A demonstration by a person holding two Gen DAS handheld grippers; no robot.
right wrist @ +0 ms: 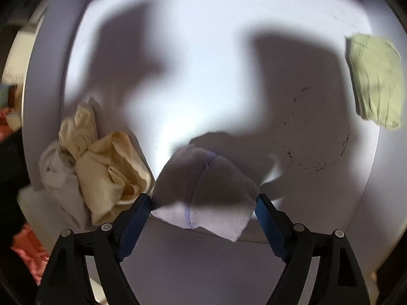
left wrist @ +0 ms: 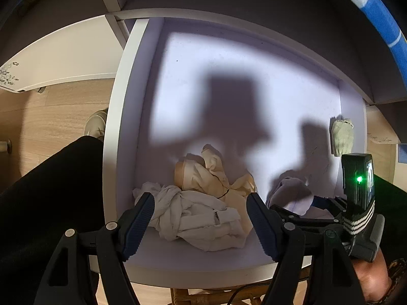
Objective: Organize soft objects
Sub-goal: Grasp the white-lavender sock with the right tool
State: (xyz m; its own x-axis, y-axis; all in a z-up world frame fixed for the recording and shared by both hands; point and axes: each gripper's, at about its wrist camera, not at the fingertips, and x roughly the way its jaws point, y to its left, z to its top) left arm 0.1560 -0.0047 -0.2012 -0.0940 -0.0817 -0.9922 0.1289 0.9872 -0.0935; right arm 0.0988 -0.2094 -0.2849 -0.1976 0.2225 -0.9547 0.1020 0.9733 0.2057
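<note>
Left wrist view: the left gripper points down over a white table, its jaws standing wide with nothing pressed between them. Directly below and between its fingers lies a crumpled white cloth, resting on the table. Just beyond that, touching it, sits a bunched cream cloth. To the right of the fingers a pale lilac cloth shows, partly in shadow, with the right gripper just beside it; from here I cannot tell how its jaws stand. Farther right and ahead, well apart from the pile, a folded pale green cloth lies near the table's edge. A dark trouser leg fills the left side, over a wooden floor.

Right wrist view: the right gripper has its jaws wide, and the pale lilac cloth lies between the two fingers, spanning the gap; whether the pads press on it I cannot tell. To the left of the fingers sits the cream cloth, touching the white cloth beyond it. Far ahead and to the right lies the pale green cloth. Dark specks mark the table ahead on the right.
</note>
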